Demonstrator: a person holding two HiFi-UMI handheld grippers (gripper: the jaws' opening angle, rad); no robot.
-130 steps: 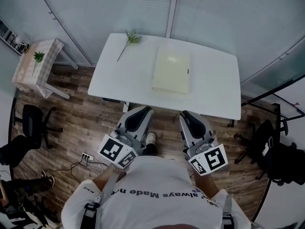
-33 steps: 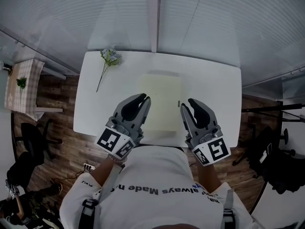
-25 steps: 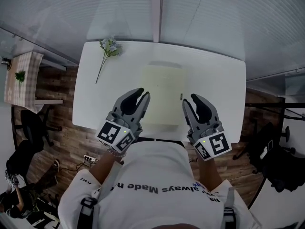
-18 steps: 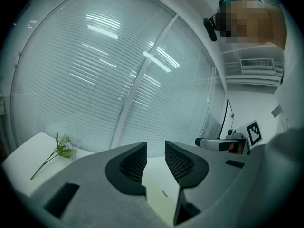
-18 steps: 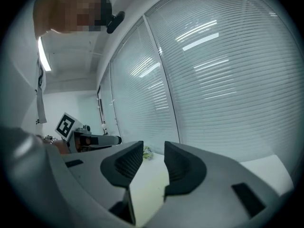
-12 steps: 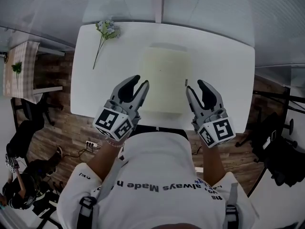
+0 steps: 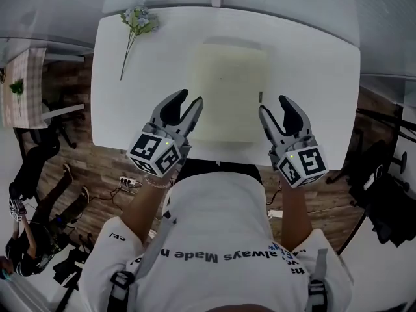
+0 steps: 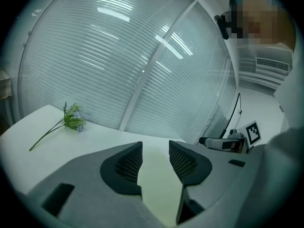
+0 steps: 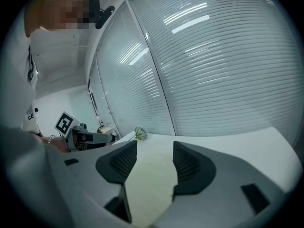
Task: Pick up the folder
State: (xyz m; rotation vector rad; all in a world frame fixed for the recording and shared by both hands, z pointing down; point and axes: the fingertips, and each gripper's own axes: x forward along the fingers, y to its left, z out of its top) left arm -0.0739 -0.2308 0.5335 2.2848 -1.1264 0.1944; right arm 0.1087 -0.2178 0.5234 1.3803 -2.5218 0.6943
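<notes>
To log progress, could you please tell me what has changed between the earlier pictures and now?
Both the left gripper and the right gripper have come forward over the table toward the near corners of the folder, and their jaws have just been opening; nothing is gripped yet. The folder and the flower sprig lie where they were.

White printed T-shirt [image 7: 221, 220]; grey left gripper [image 7: 190, 97] and right gripper [image 7: 273, 104] bear 2 marker cubes [image 7: 154, 153] [image 7: 302, 166].

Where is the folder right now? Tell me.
In the head view the pale yellow folder lies flat centred on the white table, flower sprig at far left. The left gripper and right gripper flank its near corners, jaws just opening, empty.
</notes>
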